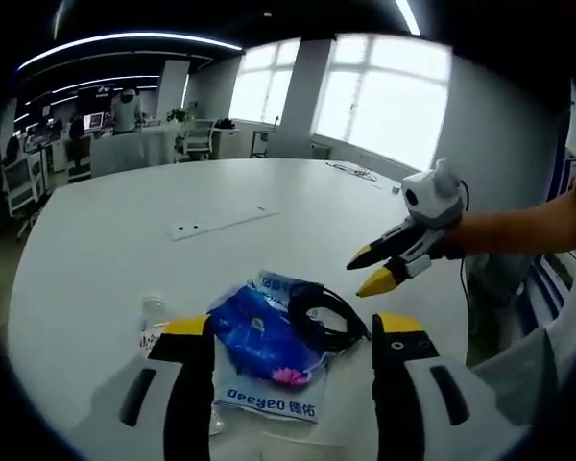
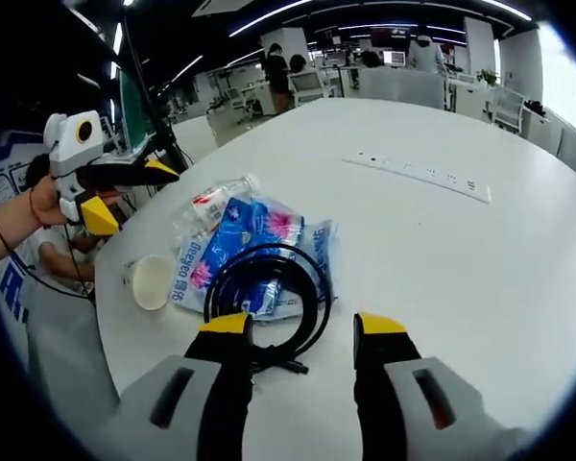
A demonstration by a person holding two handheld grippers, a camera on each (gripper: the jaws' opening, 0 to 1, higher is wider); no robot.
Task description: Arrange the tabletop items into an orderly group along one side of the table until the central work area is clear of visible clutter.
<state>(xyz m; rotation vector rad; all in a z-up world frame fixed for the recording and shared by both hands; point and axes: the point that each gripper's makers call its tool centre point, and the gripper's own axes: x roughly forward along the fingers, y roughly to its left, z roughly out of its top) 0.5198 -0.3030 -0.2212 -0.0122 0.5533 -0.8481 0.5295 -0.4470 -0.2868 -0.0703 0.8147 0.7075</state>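
A blue plastic packet [image 1: 269, 351] lies flat on the white desk [image 1: 106, 259], glossy and crinkled, with pink flower prints and a white band along one edge. In the left gripper view that band reads "Deeyeo", followed by characters too small to make out; in the right gripper view the same word runs sideways along the packet [image 2: 240, 252]. The packet sits at about 12 o'clock from the left gripper [image 1: 293, 341], between its two yellow-tipped jaws, which stand wide apart and grip nothing.

A coiled black cable [image 1: 322, 315] rests on the packet's far corner, at roughly 1 o'clock from the left gripper. In the right gripper view the cable [image 2: 269, 288] forms a loose ring over the packet, its plug end reaching down between the jaws of the right gripper [image 2: 302, 327], which are likewise spread wide and empty, just short of the coil.

A clear plastic bottle [image 2: 211, 204] with a red-and-white label lies on its side against the packet's far edge, at 11 o'clock; its printing is too small to read. In the left gripper view the bottle [image 1: 154, 322] shows at 10 o'clock. A white paper cup [image 2: 152, 280] lies tipped over at 9 o'clock from the cable, just beside the packet.

A long white power strip [image 2: 418, 173] lies well apart, at 1 o'clock.
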